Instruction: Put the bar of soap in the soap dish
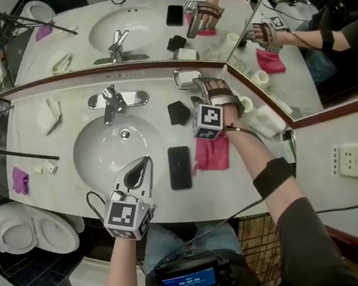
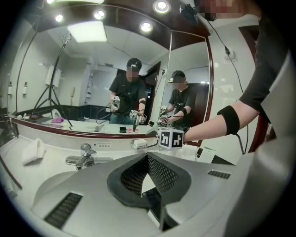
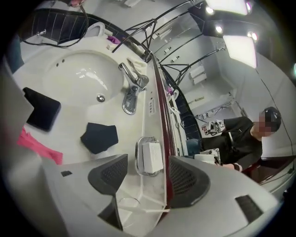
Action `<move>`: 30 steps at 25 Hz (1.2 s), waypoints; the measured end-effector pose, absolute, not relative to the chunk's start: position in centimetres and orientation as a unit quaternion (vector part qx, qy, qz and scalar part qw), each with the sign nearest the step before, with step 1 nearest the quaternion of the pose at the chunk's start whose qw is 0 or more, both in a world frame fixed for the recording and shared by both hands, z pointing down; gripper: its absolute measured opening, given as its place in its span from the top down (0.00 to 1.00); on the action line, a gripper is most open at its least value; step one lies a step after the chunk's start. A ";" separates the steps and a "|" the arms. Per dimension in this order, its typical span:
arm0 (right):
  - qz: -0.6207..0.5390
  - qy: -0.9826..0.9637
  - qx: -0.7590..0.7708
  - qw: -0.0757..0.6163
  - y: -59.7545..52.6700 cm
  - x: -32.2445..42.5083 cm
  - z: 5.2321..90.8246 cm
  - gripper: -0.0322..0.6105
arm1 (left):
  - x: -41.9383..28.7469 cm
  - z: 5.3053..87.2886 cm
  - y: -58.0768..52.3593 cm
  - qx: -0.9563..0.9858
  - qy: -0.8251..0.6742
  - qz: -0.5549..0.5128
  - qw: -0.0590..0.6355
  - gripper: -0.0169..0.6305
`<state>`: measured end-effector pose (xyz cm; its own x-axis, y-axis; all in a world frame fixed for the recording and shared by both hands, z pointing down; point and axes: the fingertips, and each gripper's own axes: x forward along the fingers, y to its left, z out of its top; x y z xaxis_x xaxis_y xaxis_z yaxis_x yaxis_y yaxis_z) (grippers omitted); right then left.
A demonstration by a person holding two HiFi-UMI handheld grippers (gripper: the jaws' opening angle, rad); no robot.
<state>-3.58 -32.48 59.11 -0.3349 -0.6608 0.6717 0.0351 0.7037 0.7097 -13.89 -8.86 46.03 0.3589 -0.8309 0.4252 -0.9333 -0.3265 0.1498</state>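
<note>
Right claw, head view: the right claw (image 1: 205, 84) is up at the back of the surface (image 1: 32, 142) with its jaws spread wide. Its tips are just beside the soap dish (image 1: 176, 79).
Left claw, head view: the left claw (image 1: 144, 163) hangs over the front rim of the basin (image 1: 111, 148), jaws pressed together and nothing in them.
Soap, head view: the white bar of soap (image 1: 189, 77) lies in the soap dish at the foot of the mirror.
Around, head view: a black phone (image 1: 179, 167) lies right of the basin. A pink cloth (image 1: 213, 154) is beside it, under the right forearm. A black cloth (image 1: 179, 113) sits between the faucet (image 1: 111, 102) and the right claw.
Left gripper view: the left claw (image 2: 149, 172) has its pads closed on each other and is empty. The faucet is ahead to the left, with the right claw's marker cube beyond by the mirror.
Right gripper view: the right claw (image 3: 148, 178) has both pads well apart and is gripping nothing. The soap dish (image 3: 138, 157) shows in the gap just past the tips, with the bar of soap (image 3: 151, 156) lying flat inside it, clear of both pads.
Around, right gripper view: the black cloth, phone and pink cloth lie off to the left of the dish.
</note>
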 end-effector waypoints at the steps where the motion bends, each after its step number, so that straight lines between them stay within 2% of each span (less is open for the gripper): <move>1: -0.331 -0.746 0.207 0.540 -33.1 -3.6 59.7 0.49 | -13.5 46.2 -8.9 0.803 -0.549 0.136 0.188 0.97; 11: -0.319 -0.750 0.188 0.549 -36.2 -5.3 62.7 0.44 | -14.5 47.5 -8.3 0.791 -0.565 0.152 0.182 0.97; 13: -0.312 -0.751 0.182 0.553 -36.4 -5.5 63.1 0.45 | -14.8 47.8 -8.1 0.789 -0.564 0.156 0.186 0.97; 17: -0.294 -0.754 0.160 0.565 -36.0 -5.6 64.0 0.55 | -14.9 47.7 -8.3 0.788 -0.564 0.148 0.197 0.97; 22: -0.313 -0.752 0.156 0.558 -35.3 -6.1 63.6 0.62 | -15.2 47.7 -8.9 0.792 -0.561 0.147 0.191 0.97; 26: -0.316 -0.754 0.159 0.554 -35.2 -6.0 63.6 0.63 | -14.5 46.9 -9.5 0.796 -0.554 0.138 0.203 0.97; 30: -0.300 -0.761 0.159 0.553 -35.6 -6.0 63.7 0.60 | -15.3 47.7 -9.3 0.792 -0.558 0.146 0.198 0.97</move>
<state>-5.98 -35.58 63.67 -0.3375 -0.5739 0.7462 0.0894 0.7696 0.6323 -15.32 -9.34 47.66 0.3344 -0.8265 0.4528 -0.9424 -0.2983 0.1515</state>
